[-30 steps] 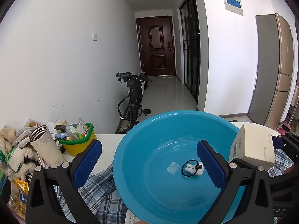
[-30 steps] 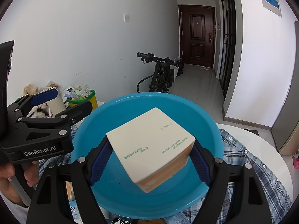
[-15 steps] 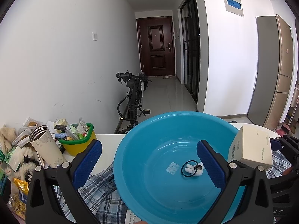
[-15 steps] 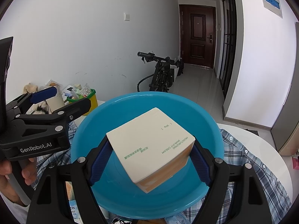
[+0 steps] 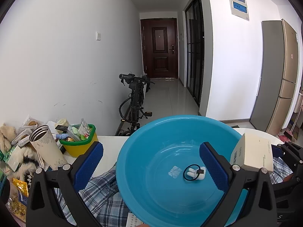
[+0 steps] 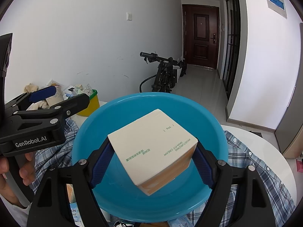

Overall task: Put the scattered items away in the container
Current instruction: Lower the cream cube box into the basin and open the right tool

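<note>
Right gripper (image 6: pixel 152 160) clamps cream box (image 6: pixel 151 149) above blue basin (image 6: pixel 90 132), poised to drop it in; left gripper (image 5: pixel 151 162) wide open, empty, waiting by the rim.

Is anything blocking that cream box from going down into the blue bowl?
Nothing visible does. The right gripper holds the cream box above the open blue bowl; only a small white item lies on the bowl's floor, and the left gripper stands open beside it.

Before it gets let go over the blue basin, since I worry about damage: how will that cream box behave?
The cream box is probably stiff and light: its card faces stay flat between the right gripper pads. Held corner-down above the blue basin, it will likely tip onto a flat face rather than roll.
</note>
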{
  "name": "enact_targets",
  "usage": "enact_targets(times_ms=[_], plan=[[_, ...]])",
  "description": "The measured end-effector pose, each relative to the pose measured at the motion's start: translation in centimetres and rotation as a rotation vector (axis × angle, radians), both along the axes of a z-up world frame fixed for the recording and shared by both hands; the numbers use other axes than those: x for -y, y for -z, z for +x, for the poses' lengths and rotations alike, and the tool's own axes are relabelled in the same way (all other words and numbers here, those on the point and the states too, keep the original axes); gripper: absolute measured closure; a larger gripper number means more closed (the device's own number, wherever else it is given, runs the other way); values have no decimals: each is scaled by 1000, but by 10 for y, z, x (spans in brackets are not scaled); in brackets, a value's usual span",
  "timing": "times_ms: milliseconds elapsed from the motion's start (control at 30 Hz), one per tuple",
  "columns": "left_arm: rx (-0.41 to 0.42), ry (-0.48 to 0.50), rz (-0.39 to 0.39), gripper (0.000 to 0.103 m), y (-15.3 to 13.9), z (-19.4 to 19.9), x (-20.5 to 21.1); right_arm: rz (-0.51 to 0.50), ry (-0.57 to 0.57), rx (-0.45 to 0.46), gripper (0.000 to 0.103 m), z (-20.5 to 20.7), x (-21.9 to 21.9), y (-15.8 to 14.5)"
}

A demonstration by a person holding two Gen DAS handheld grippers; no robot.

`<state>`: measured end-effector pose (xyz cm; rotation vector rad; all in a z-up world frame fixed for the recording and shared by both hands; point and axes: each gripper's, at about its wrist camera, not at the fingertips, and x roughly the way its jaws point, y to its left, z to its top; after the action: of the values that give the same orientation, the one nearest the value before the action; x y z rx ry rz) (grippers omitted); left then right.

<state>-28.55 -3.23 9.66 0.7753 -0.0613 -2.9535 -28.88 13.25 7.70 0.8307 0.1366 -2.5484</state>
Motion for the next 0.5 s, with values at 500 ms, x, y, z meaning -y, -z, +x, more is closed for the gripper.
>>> enact_targets(times_ms=[500], plan=[[-3,-3,3,0,-1,1,0,7,-1,0,24,-1,3,1]])
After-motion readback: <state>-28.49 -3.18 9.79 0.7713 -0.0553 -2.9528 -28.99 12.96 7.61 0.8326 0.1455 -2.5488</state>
